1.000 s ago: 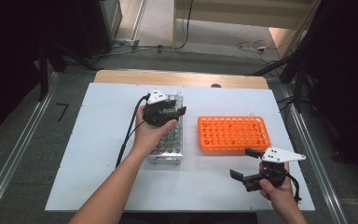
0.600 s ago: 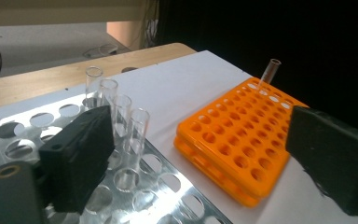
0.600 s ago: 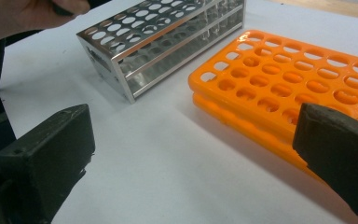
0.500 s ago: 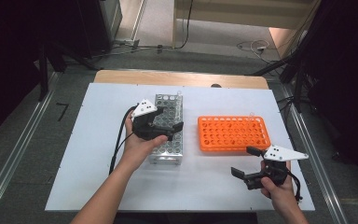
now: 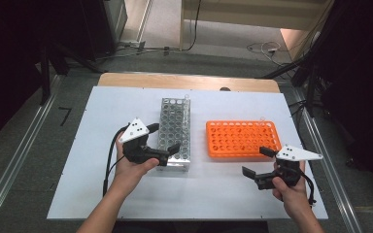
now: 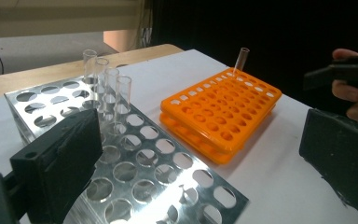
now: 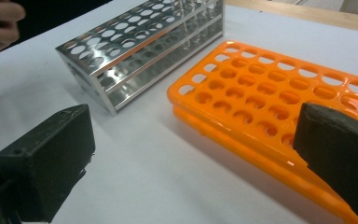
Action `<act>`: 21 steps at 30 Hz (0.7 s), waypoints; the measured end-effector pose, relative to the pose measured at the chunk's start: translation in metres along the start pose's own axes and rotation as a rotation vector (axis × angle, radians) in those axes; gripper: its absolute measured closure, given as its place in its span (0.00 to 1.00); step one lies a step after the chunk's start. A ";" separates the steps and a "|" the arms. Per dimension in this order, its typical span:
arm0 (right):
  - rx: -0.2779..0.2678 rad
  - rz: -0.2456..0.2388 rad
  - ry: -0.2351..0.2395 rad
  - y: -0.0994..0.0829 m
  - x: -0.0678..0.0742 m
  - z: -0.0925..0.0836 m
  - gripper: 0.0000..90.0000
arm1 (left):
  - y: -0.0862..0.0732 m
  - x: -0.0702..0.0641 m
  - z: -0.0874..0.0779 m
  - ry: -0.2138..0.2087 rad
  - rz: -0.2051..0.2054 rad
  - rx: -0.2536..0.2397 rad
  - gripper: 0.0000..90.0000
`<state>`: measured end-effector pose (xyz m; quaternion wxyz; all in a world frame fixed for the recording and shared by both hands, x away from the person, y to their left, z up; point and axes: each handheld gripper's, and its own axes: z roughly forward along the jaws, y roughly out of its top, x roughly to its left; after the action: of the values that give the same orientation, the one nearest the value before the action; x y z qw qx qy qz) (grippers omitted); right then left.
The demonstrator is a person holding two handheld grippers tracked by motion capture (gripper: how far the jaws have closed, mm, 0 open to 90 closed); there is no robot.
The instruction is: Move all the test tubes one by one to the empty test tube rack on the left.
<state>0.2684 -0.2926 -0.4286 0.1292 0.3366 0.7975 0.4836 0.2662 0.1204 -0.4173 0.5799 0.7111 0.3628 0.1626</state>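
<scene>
Steel rack [image 5: 176, 133] stands mid-table on the white board [image 5: 77, 194], long axis running away from the person. Clear tubes [image 6: 106, 88] upright in its far holes, one close row as seen in the left gripper view; the remaining holes in view look empty. Left gripper [image 5: 162, 141] at the rack's near left corner, held level, jaws spread wide with nothing between them; they have just been opening. In the high view one jaw lies beside the rack's left wall, the other at its near end; contact cannot be told. Left gripper view looks across the rack top, one jaw over the near holes.

Orange rack [image 5: 243, 139] just right of the steel one, apart from it, a single tube [image 6: 240, 59] tilted at its far right corner.

Right gripper [image 5: 256, 161] near the orange rack's near right corner, jaws also wide, empty, clear of the rack.
</scene>
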 end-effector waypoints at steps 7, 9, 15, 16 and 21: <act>-0.021 0.016 -0.053 0.011 -0.010 0.005 0.00 | -0.010 -0.005 -0.016 0.010 -0.013 -0.010 0.00; -0.025 0.023 -0.062 0.013 -0.014 0.006 0.00 | -0.013 -0.005 -0.019 0.013 -0.017 -0.013 0.00; -0.027 0.048 -0.094 0.019 -0.031 0.010 0.00 | -0.021 -0.007 -0.032 0.013 -0.023 -0.029 0.00; -0.024 0.050 -0.102 0.020 -0.034 0.011 0.00 | -0.022 -0.007 -0.033 0.014 -0.023 -0.028 0.00; -0.027 0.077 -0.143 0.024 -0.051 0.019 0.00 | -0.029 -0.007 -0.036 0.013 -0.028 -0.018 0.00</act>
<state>0.3266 -0.3062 -0.4239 0.1716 0.3991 0.7662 0.4735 0.2288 0.1428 -0.4332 0.5859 0.6997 0.3752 0.1624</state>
